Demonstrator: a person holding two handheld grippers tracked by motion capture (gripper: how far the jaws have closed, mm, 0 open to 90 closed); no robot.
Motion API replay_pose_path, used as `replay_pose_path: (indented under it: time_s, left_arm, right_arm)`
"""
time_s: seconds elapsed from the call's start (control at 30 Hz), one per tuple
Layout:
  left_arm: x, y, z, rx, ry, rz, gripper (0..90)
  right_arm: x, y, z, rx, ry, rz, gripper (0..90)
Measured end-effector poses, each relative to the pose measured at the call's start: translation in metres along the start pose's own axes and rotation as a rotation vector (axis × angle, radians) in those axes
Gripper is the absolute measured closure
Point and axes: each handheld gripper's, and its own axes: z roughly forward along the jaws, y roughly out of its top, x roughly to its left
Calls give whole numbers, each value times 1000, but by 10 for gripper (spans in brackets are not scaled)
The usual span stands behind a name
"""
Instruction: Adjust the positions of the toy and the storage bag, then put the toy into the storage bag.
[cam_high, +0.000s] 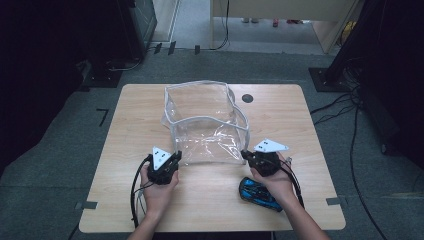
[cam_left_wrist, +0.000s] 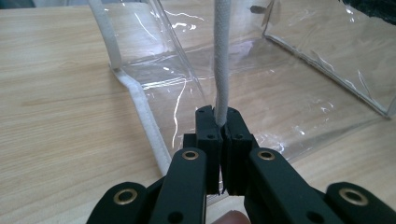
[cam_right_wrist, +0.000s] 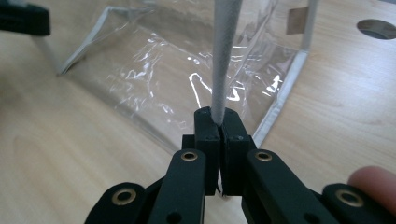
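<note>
high view: a clear plastic bag (cam_high: 205, 122) with white trim stands open in the middle of the wooden bench (cam_high: 125, 150). the left gripper (cam_high: 176, 156) sits at the bag's near rim toward 7 o'clock, and the right gripper (cam_high: 244, 154) at the near rim toward 5 o'clock, each held in a hand coming up from 6 o'clock. a blue toy car (cam_high: 259, 194) lies on the bench just at 6 o'clock of the right hand (cam_high: 275, 180), apart from the bag. a dark round hole (cam_high: 247, 98) shows in the bench at 1 o'clock of the bag.

left gripper view: the jaws are pressed together, pinching the white trim (cam_left_wrist: 221, 70) of the bag's rim, which runs up toward 12 o'clock. the clear wall (cam_left_wrist: 261, 98) spreads out behind, with more trim lying on the bench at 9 o'clock.

right gripper view: the jaws here are also pressed together on the white trim (cam_right_wrist: 225, 60), which rises to 12 o'clock, with the bag's clear side (cam_right_wrist: 154, 79) beyond.

judging from this, the step in hand is holding the bag's mouth by its near rim at two points. the next move likely calls for drawing the two pinches apart evenly to keep the mouth wide without tipping the light bag, then freeing the right gripper to fetch the car.
</note>
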Motion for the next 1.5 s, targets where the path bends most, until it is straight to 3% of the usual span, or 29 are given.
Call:
replay_pose_path:
  time_s: [0.13,0.2,0.27,0.3,0.4,0.43,0.47,0.53,0.57,0.6,0.7,0.77,0.8,0.83,0.87,0.97,1.0,1.03,1.17,1.3,1.33,1.5]
  left_arm:
    - [1,0,-1,8,-14,-14,891]
    - [1,0,-1,6,-34,-29,872]
    - [1,-1,-2,5,-59,-37,702]
    - [-1,-2,-6,3,-73,-20,627]
    - [-3,-5,-13,5,-92,-10,452]
    - [-2,-11,-21,3,-110,-21,424]
    - [-2,-11,-21,3,-110,-21,387]
    - [0,-19,-30,10,-113,-18,346]
    - [6,-27,-38,23,-109,-19,277]
    - [10,-31,-42,36,-113,-12,268]
    - [20,-40,-49,55,-112,-17,188]
    - [36,-54,-60,90,-38,-3,187]
    - [36,-54,-60,90,-38,-3,187]
    - [47,-58,-67,108,-4,-24,188]
    - [47,-58,-67,108,-4,-24,187]
    - [66,-63,-79,128,76,-45,188]
    - [66,-63,-79,128,76,-45,188]
    - [74,-65,-82,138,105,-64,189]
    - [83,-66,-83,150,115,-105,205]
    - [82,-67,-82,160,110,-101,207]
    - [81,-67,-80,168,110,-96,210]
    - [81,-68,-79,177,106,-95,215]
  right_arm:
    - [3,-3,-5,11,21,-23,844]
    - [1,-3,-11,-23,65,16,744]
    - [1,-3,-15,-38,78,22,713]
    - [-1,-6,-25,-58,73,0,632]
    - [-7,-15,-40,-59,76,-7,523]
    - [-10,-19,-46,-62,77,1,478]
    - [-10,-19,-46,-62,77,1,478]
    - [-20,-30,-56,-67,68,15,382]
    - [-31,-42,-67,-69,69,51,304]
    - [-36,-48,-71,-66,75,63,269]
    - [-41,-61,-79,-42,48,44,253]
    - [-45,-78,-88,-12,14,27,242]
    - [-45,-78,-88,-12,14,27,242]
    - [-48,-87,-94,-11,10,39,247]
    - [-48,-87,-94,-11,10,39,247]
    - [-60,-100,-100,-12,41,69,270]
    - [-63,-101,-101,-19,41,79,271]
    - [-64,-102,-101,-30,41,92,275]
    - [-61,-98,-101,-82,65,72,295]
    - [-57,-97,-99,-88,74,58,316]
    - [-56,-97,-96,-98,87,31,342]
    - [-52,-98,-91,-54,131,-10,337]
